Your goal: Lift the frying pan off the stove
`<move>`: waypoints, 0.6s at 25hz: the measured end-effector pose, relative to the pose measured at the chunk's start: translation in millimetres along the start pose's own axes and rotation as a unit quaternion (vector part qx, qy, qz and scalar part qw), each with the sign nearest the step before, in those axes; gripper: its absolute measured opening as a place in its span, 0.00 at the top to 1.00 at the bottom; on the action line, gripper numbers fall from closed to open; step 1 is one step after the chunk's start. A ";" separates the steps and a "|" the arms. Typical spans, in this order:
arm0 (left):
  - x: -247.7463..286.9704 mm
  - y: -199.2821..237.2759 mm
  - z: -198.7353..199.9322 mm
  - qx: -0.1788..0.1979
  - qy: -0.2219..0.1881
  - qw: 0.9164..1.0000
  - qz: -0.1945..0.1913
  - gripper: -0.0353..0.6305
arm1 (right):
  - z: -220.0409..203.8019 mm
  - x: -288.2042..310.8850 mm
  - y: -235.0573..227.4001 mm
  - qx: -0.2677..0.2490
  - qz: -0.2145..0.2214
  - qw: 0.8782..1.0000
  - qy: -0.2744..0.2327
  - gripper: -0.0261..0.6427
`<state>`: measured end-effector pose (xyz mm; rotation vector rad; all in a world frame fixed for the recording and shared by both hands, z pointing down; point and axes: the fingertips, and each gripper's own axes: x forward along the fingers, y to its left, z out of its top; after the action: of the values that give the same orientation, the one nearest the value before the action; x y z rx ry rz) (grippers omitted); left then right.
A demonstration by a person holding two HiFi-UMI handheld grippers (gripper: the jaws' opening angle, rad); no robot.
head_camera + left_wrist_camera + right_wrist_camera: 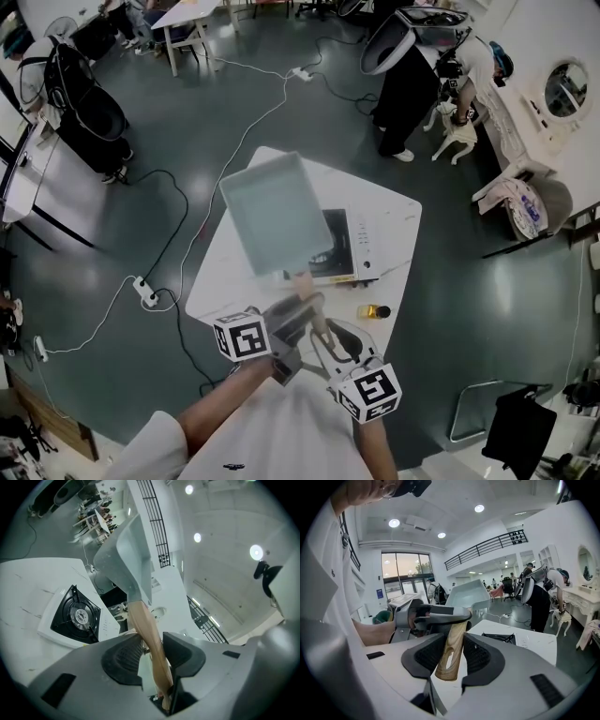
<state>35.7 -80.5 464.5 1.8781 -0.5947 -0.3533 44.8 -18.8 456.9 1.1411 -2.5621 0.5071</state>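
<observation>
A square grey frying pan point(274, 214) hangs in the air above the white table point(398, 211), tilted, with its light wooden handle point(303, 287) pointing toward me. Under its far side sits the white single-burner stove point(354, 246) with a black grate. My left gripper point(296, 317) is shut on the handle's middle; in the left gripper view the handle point(151, 634) runs up between the pads to the pan point(129, 557), with the stove point(77, 616) below at left. My right gripper point(323, 345) is shut on the handle's end point(451, 656), just behind the left gripper point(429, 616).
A small yellow and black bottle point(375, 310) lies on the table near its front edge. Cables and a power strip point(147, 292) cross the floor at left. A person point(412, 84) bends over a white dresser at back right. A black stroller point(84, 103) stands back left.
</observation>
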 end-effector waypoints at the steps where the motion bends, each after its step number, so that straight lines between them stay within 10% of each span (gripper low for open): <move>1: -0.1 0.0 0.2 0.000 0.000 1.000 0.000 0.76 | 0.1 0.5 0.2 0.002 0.001 1.000 -0.001 0.78; 15: -3.3 1.7 0.3 -0.004 0.000 1.000 0.002 0.75 | -1.7 2.2 2.3 0.011 0.003 1.000 0.001 0.78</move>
<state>32.4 -79.3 465.8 1.8687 -0.5960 -0.3538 41.9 -18.0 458.9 1.1412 -2.5655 0.5386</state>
